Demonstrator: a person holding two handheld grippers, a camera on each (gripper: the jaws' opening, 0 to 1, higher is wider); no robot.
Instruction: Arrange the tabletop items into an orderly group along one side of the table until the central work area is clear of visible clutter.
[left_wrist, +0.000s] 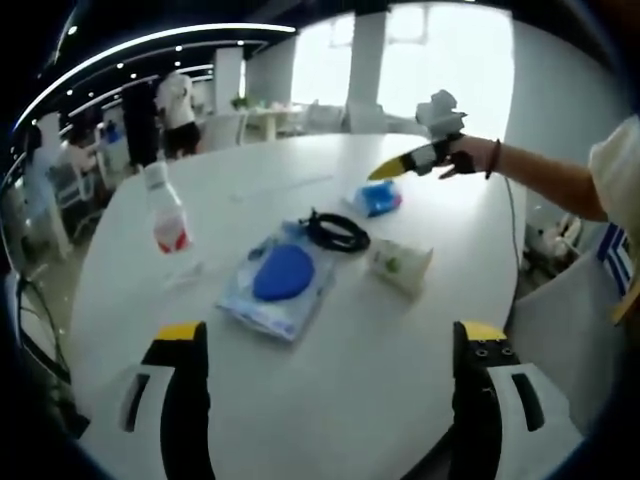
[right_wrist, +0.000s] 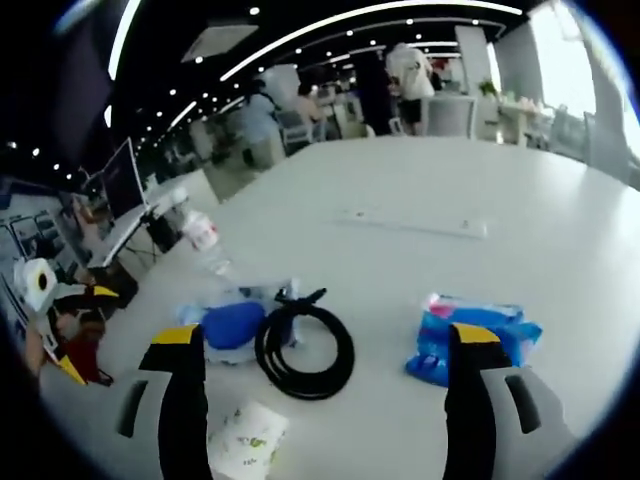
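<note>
White round tabletop (left_wrist: 330, 400), clutter bunched near its middle. In the left gripper view: clear plastic bottle with red label (left_wrist: 168, 215) upright at left; flat clear pouch holding a blue oval pad (left_wrist: 278, 280); coiled black cable (left_wrist: 337, 232) touching the pouch's far corner; small white printed packet (left_wrist: 400, 262) just beside the coil; blue wipes packet (left_wrist: 378, 198) farther off. Left tongs (left_wrist: 330, 345) stand wide apart, empty, well short of the pouch, which lies straight ahead with its long axis running away and slightly right. Right tongs (right_wrist: 328, 350) also apart and empty, poised over the coil (right_wrist: 305, 350), the wipes packet (right_wrist: 470, 340) by the right jaw, the pouch (right_wrist: 230, 325) by the left. The right tongs look nearer to the cluster, so the coil or wipes packet seems the likelier first grab. Open bare surface lies beyond the wipes packet toward the far edge; a long white strip (right_wrist: 412, 223) rests there.
</note>
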